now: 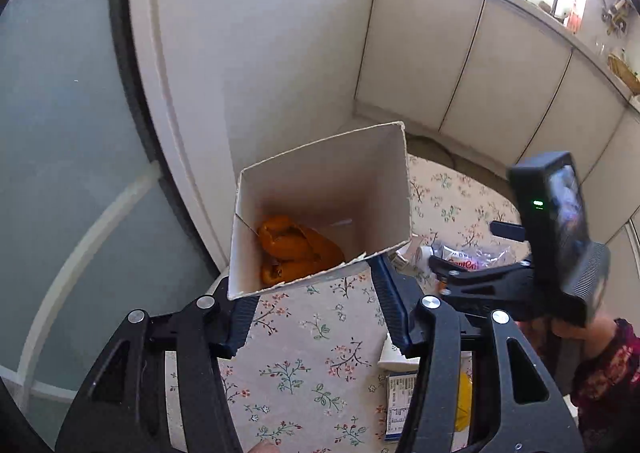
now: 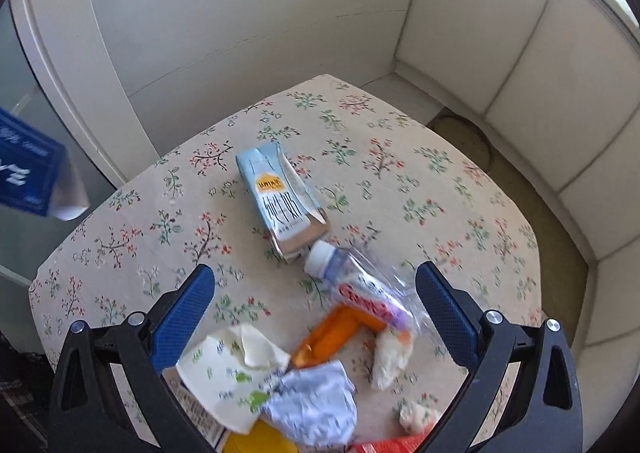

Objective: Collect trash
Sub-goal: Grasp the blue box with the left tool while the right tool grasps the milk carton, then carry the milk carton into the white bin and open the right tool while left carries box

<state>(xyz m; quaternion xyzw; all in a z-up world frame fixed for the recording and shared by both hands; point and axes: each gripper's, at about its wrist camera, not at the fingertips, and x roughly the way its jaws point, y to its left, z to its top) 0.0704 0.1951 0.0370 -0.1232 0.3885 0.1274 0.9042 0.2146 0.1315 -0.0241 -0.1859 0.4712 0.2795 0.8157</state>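
Left jaws (image 1: pixel 316 293) clamp carton (image 1: pixel 320 205) (orange peel (image 1: pixel 298 249) inside).

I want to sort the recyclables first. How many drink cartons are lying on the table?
1: a light blue carton lies flattened mid-table, beside the plastic bottle's cap. The printed pieces at the near edge are cut off, so another may be hidden there.
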